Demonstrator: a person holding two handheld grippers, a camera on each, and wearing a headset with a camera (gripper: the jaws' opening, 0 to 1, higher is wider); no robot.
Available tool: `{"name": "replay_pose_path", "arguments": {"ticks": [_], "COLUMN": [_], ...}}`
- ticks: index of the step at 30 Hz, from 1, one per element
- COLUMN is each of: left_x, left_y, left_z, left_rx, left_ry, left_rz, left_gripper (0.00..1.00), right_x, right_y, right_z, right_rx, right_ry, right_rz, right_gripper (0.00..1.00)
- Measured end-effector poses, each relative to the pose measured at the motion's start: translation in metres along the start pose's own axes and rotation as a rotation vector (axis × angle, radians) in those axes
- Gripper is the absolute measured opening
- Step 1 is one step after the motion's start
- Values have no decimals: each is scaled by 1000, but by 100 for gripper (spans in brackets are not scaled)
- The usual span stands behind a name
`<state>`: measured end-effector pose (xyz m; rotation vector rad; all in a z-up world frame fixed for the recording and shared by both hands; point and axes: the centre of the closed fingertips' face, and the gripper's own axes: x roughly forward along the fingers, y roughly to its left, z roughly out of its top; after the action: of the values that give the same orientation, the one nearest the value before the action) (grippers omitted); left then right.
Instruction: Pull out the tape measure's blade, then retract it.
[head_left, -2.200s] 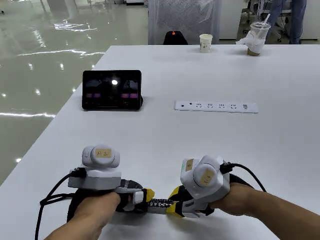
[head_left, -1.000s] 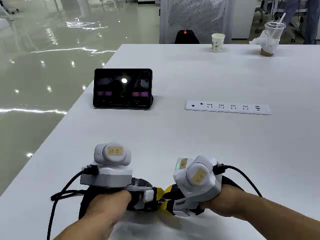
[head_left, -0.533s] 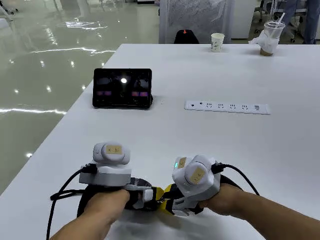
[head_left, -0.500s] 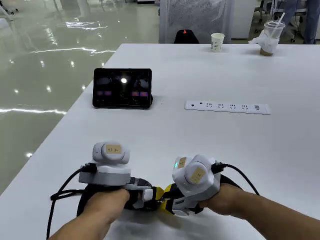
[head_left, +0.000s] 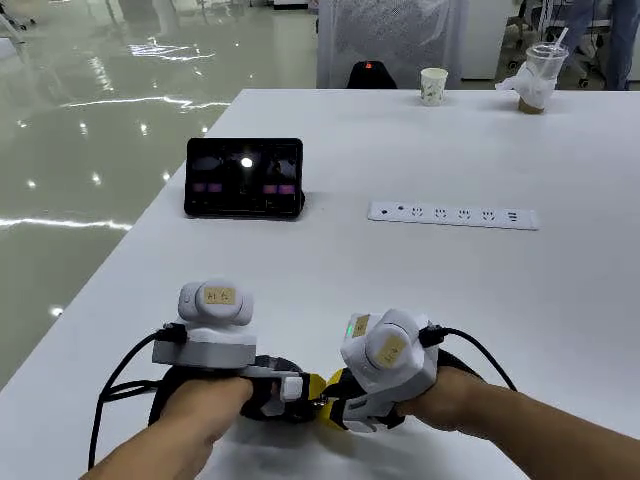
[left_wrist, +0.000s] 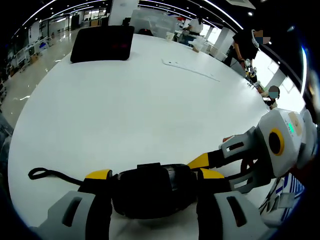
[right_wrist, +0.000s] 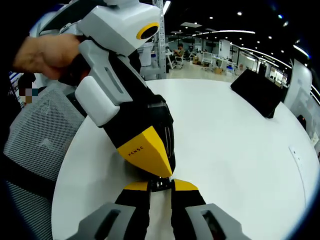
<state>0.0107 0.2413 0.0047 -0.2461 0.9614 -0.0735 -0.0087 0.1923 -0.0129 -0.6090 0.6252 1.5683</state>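
Black-cased, the tape measure (left_wrist: 152, 196) is held at the near edge of the white counter (left_wrist: 125, 100), clamped across its body by the left tongs (left_wrist: 154, 176). The right tongs (right_wrist: 161, 190) pinch the blade's end tab (right_wrist: 161, 184), hard up against the case, with almost no blade showing between.

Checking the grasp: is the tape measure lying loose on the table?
No, the tape measure sits clamped between the left gripper's yellow-tipped jaws.
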Motion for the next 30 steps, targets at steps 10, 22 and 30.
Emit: {"name": "replay_pose_path", "arguments": {"ticks": [10, 22, 30], "left_x": [0, -11, -21], "left_y": [0, 3, 6], "left_z": [0, -1, -3], "left_rx": [6, 81, 143], "left_ry": [-2, -16, -31], "left_rz": [-10, -1, 3], "left_gripper": [64, 67, 69], "right_x": [-6, -23, -39], "right_y": [-1, 1, 6], "right_z": [-1, -8, -18], "right_rx": [-6, -5, 2], "right_ry": [3, 4, 15], "right_rz": [-8, -29, -52], "right_gripper": [15, 21, 25]}}
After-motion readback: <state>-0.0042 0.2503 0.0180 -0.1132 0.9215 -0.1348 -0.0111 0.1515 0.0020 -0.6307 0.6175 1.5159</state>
